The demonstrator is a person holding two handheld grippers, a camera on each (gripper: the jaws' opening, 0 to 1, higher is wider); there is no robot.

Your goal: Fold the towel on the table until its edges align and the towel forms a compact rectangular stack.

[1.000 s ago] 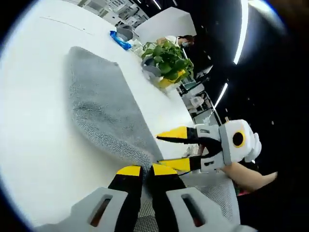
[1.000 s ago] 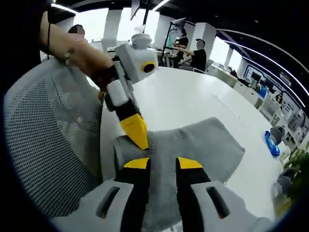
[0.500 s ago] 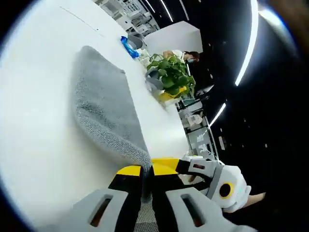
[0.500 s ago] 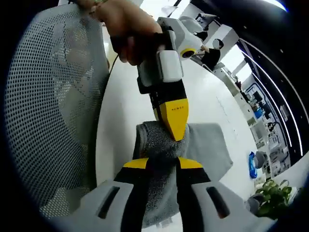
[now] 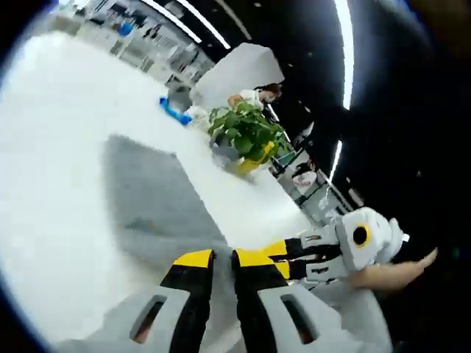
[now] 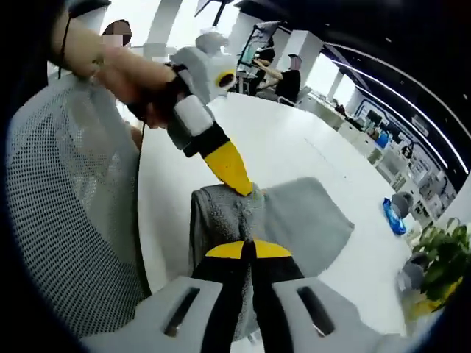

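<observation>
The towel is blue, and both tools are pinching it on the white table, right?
Not quite: the towel is grey, as the right gripper view shows. The rest stands: the right tool and the left tool are both pinching it on the white table.

L gripper [image 5: 215, 259]: jaws pinched together on the towel [image 5: 154, 198] edge, w/ the person's hand [image 6: 143, 92] wrapped round its body. R gripper [image 6: 249, 250]: jaws closed on the towel's near fold, just beside the L tip. R hand [image 5: 394, 271] behind it.
</observation>
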